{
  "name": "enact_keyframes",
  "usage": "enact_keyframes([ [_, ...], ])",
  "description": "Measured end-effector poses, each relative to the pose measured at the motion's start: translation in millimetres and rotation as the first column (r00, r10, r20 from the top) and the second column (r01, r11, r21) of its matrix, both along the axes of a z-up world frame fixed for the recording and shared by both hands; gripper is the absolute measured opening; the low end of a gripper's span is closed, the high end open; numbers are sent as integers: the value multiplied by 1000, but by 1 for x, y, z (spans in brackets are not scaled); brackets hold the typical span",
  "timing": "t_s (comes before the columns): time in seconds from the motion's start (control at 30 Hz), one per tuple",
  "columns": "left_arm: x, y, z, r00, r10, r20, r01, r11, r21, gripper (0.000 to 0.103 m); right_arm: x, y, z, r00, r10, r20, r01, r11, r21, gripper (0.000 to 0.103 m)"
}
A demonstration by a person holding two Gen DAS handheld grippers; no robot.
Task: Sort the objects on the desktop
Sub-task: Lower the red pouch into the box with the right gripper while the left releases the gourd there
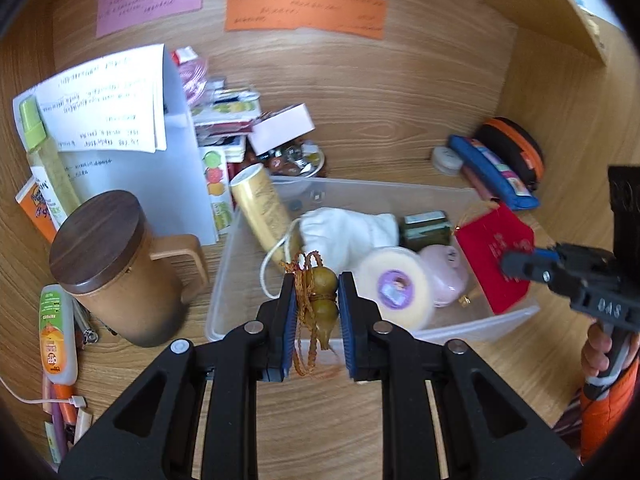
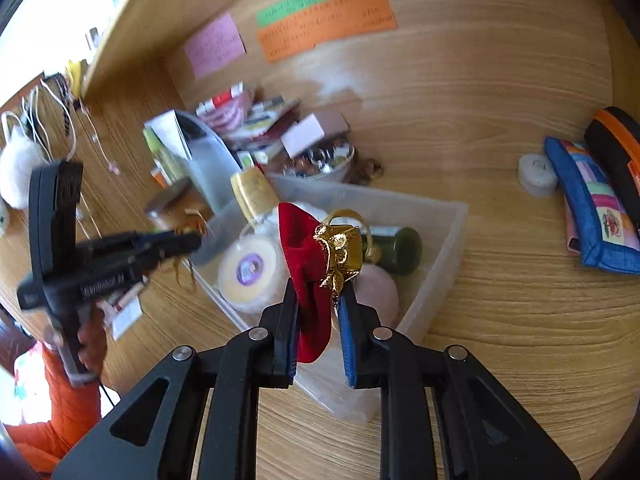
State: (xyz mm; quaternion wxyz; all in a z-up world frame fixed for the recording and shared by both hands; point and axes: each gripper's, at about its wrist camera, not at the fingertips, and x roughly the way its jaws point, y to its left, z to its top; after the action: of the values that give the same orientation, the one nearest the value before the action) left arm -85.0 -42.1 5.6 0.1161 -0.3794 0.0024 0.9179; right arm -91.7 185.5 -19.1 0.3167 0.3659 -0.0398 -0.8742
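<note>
Gourd charm (image 1: pixel 319 296) with its brown cord is sitting pinched between the left gripper (image 1: pixel 318 320) pads, hanging over the near edge of the clear plastic bin (image 1: pixel 400 196) on the counter (image 1: pixel 400 92). Right gripper (image 2: pixel 318 320) is clamping a red velvet pouch (image 2: pixel 304 280) with gold trim, holding it above the same bin; in the left view that pouch is showing at the bin's right end. Inside the bin are lying a white cloth bag (image 1: pixel 352 228), a round cream tin (image 1: pixel 394 286) with a purple label, a pink case (image 1: pixel 446 276), a dark green jar (image 1: pixel 426 228) and a gold tube (image 1: pixel 262 204) leaning on the left wall. Lidded wooden mug (image 1: pixel 116 264) is standing just left of the bin. A blue pencil pouch (image 1: pixel 492 172) and a black-orange case (image 1: pixel 516 148) are resting well apart to the right, near a small white disc (image 1: pixel 446 158).
</note>
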Motion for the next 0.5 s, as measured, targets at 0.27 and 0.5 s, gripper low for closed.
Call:
enact_keyframes([
  [0.27, -17, -7, -15, 999, 40, 35, -38, 998, -41, 19, 3, -18, -13, 999, 18, -44, -8, 977, 213, 16],
  [0.5, -22, -3, -20, 999, 24, 48, -21, 998, -60, 19, -3, -29, -12, 996, 56, -76, -25, 930, 366, 14],
])
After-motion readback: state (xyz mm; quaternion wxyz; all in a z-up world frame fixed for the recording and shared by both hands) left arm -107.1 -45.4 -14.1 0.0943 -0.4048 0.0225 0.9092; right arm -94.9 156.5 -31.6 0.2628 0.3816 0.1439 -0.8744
